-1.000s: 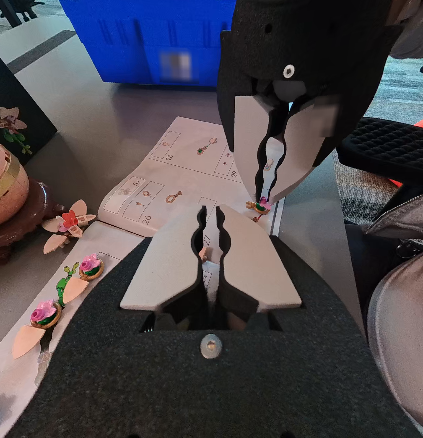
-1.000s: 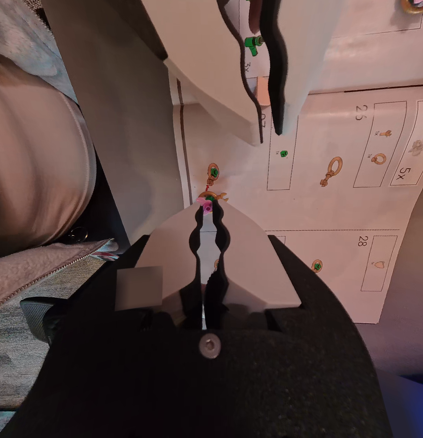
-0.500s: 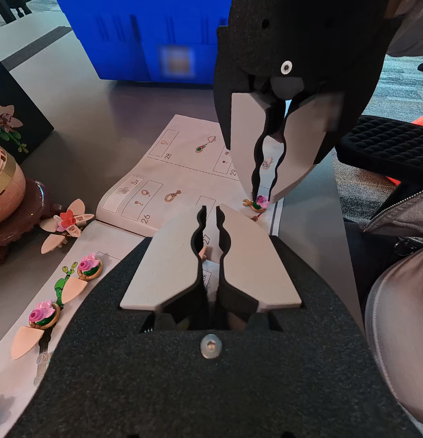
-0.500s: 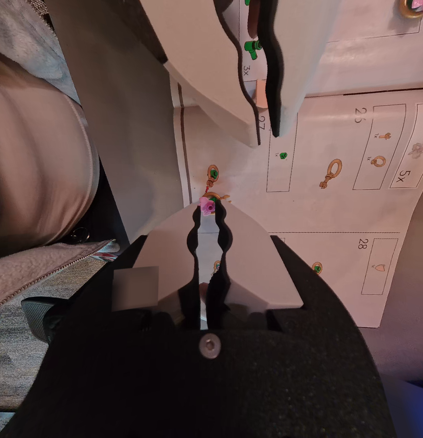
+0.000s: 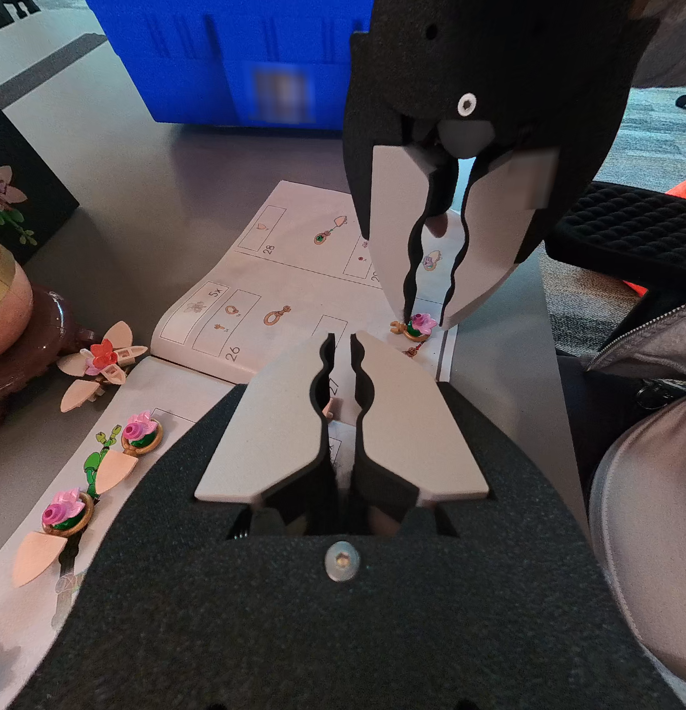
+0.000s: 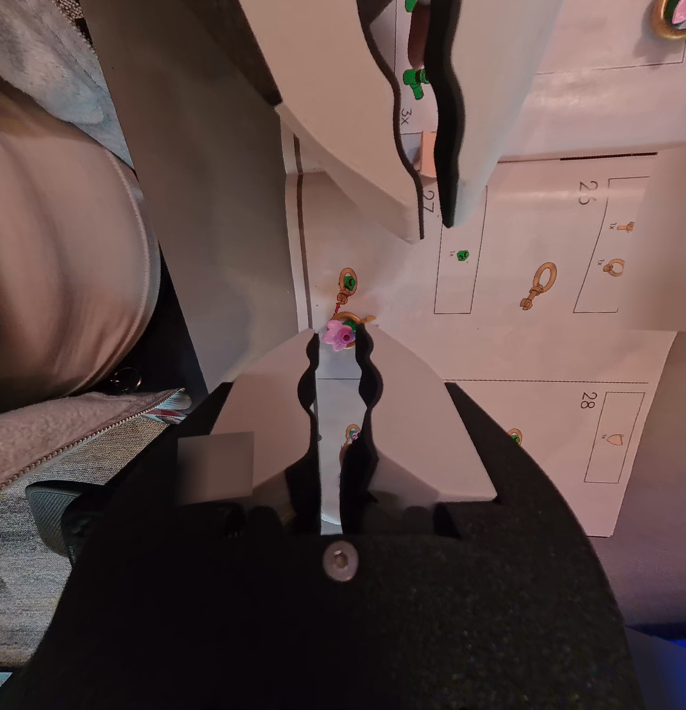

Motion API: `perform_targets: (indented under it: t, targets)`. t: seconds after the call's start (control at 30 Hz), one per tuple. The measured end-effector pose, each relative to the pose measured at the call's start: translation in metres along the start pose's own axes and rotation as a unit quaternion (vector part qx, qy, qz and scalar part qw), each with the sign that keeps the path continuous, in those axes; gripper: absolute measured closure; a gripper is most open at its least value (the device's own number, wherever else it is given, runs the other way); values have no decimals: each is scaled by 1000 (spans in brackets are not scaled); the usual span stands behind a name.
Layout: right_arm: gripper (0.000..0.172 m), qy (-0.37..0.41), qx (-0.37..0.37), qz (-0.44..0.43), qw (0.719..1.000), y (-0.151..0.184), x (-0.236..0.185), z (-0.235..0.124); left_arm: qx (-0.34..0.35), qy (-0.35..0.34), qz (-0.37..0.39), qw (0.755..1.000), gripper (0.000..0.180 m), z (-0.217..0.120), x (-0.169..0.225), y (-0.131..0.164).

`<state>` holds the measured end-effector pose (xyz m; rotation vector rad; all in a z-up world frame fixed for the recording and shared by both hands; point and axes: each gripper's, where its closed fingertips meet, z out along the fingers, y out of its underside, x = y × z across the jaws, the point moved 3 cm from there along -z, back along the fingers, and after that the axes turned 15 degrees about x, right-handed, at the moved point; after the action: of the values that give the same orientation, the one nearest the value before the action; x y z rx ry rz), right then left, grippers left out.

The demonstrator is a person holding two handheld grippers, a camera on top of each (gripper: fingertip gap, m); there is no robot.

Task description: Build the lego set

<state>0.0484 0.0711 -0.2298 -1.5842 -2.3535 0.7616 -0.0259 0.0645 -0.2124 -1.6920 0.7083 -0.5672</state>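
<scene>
we are holding the right tongs [image 5: 424, 322] tip-down over the open instruction booklet [image 5: 295, 276] on the grey tabletop [image 5: 141, 184], fingers apart and straddling a small pink flower on a gold ring [image 5: 421, 326] lying on the page; a gap is showing between the flower and one pad. we are keeping the left tongs [image 5: 342, 340] low over the booklet, nearly together, a pale pink piece [image 5: 332, 408] sitting between the pads further back. two more flower-and-ring pieces [image 5: 141, 434] are lying on the left.
</scene>
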Motion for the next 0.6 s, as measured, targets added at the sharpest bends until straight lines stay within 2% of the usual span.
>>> perform_targets:
  t: [0.27, 0.37, 0.6]
  targets:
    - [151, 18, 20, 0, 1000, -2, 5, -11, -1, 1, 0, 1000, 173, 0, 0, 0]
    - [172, 19, 58, 1, 998, -8, 7, -20, -1, 1, -2, 1000, 173, 0, 0, 0]
    - [172, 5, 37, -2, 999, -3, 4, -6, 0, 0, -3, 1000, 173, 0, 0, 0]
